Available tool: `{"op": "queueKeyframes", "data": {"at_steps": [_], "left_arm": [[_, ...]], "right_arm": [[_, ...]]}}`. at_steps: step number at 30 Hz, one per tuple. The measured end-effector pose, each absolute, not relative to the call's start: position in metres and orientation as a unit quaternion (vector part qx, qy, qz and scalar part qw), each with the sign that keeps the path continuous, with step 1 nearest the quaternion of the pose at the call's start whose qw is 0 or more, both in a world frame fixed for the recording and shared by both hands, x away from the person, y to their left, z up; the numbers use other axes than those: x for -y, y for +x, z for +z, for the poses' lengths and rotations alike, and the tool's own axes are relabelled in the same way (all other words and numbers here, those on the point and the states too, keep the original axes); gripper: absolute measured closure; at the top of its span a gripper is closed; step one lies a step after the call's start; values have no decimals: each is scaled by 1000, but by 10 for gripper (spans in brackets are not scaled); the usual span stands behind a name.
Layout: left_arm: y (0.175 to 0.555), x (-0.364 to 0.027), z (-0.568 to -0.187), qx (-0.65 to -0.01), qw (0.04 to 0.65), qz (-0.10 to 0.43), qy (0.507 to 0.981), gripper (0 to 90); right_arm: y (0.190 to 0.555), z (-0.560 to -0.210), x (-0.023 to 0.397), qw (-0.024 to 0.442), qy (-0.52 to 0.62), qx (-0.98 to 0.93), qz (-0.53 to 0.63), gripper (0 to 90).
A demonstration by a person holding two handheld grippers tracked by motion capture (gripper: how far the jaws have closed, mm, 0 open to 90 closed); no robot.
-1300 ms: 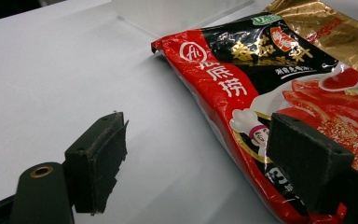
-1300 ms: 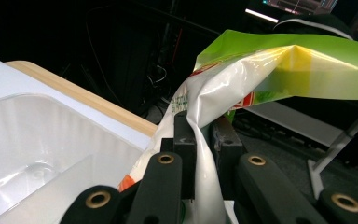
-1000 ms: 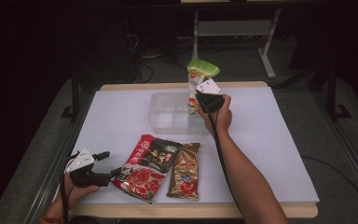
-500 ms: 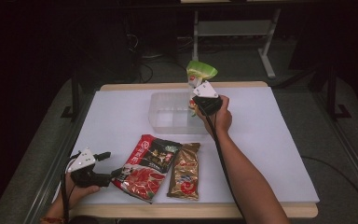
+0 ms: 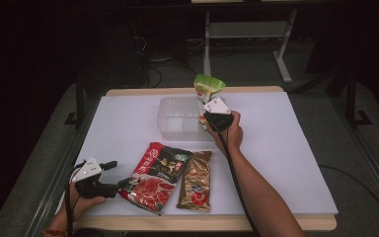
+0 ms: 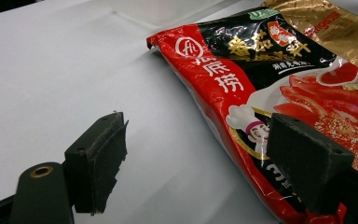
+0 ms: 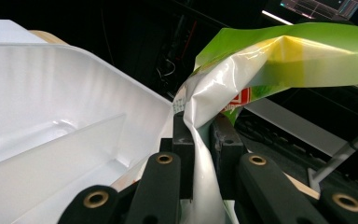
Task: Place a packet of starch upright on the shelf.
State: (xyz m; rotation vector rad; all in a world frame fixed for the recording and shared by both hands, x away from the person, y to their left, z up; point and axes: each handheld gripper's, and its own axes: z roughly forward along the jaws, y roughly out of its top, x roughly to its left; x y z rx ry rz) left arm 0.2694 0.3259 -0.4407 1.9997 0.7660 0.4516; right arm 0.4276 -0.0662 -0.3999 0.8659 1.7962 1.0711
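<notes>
While one packet (image 5: 208, 87) hangs gripped, two packets (image 5: 175, 177) lie.

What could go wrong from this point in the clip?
The right gripper pinches the green packet by a thin fold, so it might slip out beside the clear bin rather than land in it. The bin looks light; the hanging packet could nudge it. The left gripper stands open at the red packet and may push it before gripping.
</notes>
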Motion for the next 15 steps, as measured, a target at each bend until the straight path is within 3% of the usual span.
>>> {"op": "queueKeyframes", "data": {"at_steps": [15], "left_arm": [[269,-326,-440,-311,459,187,811,196]], "right_arm": [[415,-411,73,409,340,-727,434,798]]}}
